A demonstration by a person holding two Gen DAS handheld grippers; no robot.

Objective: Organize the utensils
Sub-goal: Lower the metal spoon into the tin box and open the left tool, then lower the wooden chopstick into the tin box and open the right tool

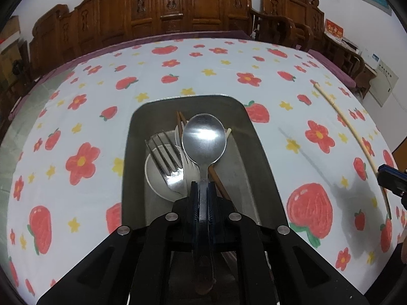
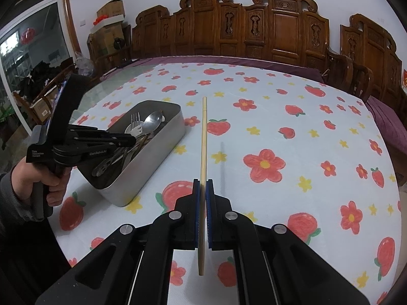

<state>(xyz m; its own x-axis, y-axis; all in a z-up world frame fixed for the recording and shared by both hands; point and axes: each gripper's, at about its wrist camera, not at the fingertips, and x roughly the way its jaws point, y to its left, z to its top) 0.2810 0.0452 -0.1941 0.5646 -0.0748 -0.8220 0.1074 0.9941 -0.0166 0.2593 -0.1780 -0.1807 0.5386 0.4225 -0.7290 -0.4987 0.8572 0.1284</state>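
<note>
Left wrist view close above metal tray [image 1: 132, 152], right wrist view further right — both share tablecloth [image 2: 279, 127]

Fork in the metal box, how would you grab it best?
Grip the silver metal fork by its handle, coming down from above through the open top of the rectangular steel tray. Its tines point up and away, leaning on a white round cup, so the thin handle slopes down among the other utensils.

White lettering "GenRobot.AI" is printed on the side of the left gripper [image 2: 129, 141], read from the right wrist view. A small white three-line label sits on its black body, too small to read. The red sign with gold characters [image 1: 333, 30] on the wall is not legible.
</note>
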